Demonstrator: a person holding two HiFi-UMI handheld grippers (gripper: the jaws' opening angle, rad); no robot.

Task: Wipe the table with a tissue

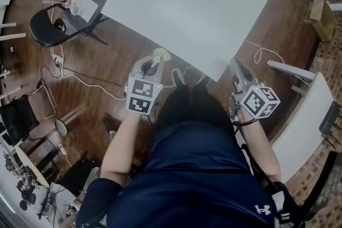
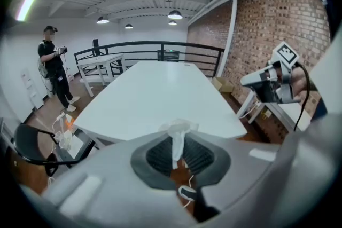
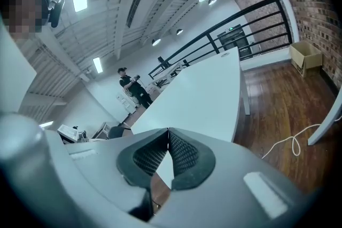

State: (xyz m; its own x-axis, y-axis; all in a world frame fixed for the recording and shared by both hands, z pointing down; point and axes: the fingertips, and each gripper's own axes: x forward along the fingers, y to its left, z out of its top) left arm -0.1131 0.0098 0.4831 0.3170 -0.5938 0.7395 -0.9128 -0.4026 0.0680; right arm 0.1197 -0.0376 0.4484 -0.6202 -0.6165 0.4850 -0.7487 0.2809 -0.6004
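A long white table [image 1: 197,2] stretches away in front of me. My left gripper [image 1: 156,59] is held short of its near edge, shut on a white tissue [image 1: 161,53] that sticks out past the tips. The left gripper view shows the tissue [image 2: 178,133] pinched between the dark pads, its crumpled end above them. My right gripper [image 1: 238,73] hangs by the table's near right corner, its jaws shut with nothing between them. In the right gripper view its tips [image 3: 168,135] meet, and the table [image 3: 208,93] lies beyond.
A black chair [image 1: 53,26] with a cup and papers stands left of the table. White cables [image 1: 80,80] trail over the wood floor. Another white table [image 1: 304,125] is at my right, and a cardboard box [image 1: 320,16] lies far right. A person [image 2: 53,69] stands far off.
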